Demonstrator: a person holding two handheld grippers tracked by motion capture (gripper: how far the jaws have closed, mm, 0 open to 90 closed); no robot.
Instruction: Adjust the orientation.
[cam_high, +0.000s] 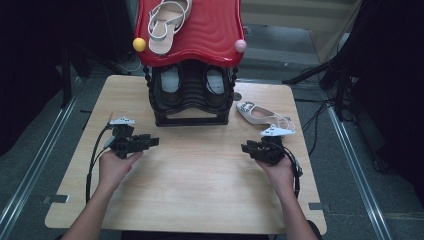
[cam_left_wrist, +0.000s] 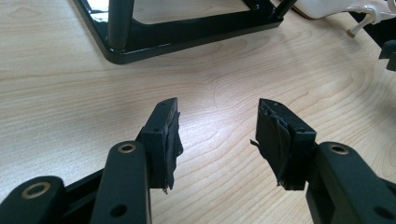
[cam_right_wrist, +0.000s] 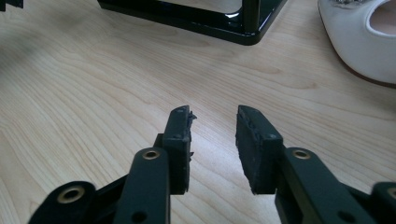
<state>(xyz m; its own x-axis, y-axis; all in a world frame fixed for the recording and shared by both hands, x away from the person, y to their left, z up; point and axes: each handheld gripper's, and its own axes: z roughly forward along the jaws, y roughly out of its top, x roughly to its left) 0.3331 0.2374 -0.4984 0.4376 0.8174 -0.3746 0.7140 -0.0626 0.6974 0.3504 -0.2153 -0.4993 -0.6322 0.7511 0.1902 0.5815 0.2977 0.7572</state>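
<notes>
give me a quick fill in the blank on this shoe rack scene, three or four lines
1. The top shelf of the shoe rack is coloured ____.
2. The white sandal lies on the rack's ____ shelf.
3. The white shoe on the table lies nearest the ____ gripper.
4. The left gripper and right gripper both hold their jaws ____, with nothing between them.

Missing words: red; top; right; open

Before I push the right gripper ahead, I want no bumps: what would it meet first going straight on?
Probably the black base of the shoe rack, straight ahead of the open right gripper; the white shoe lies off to one side.
</notes>
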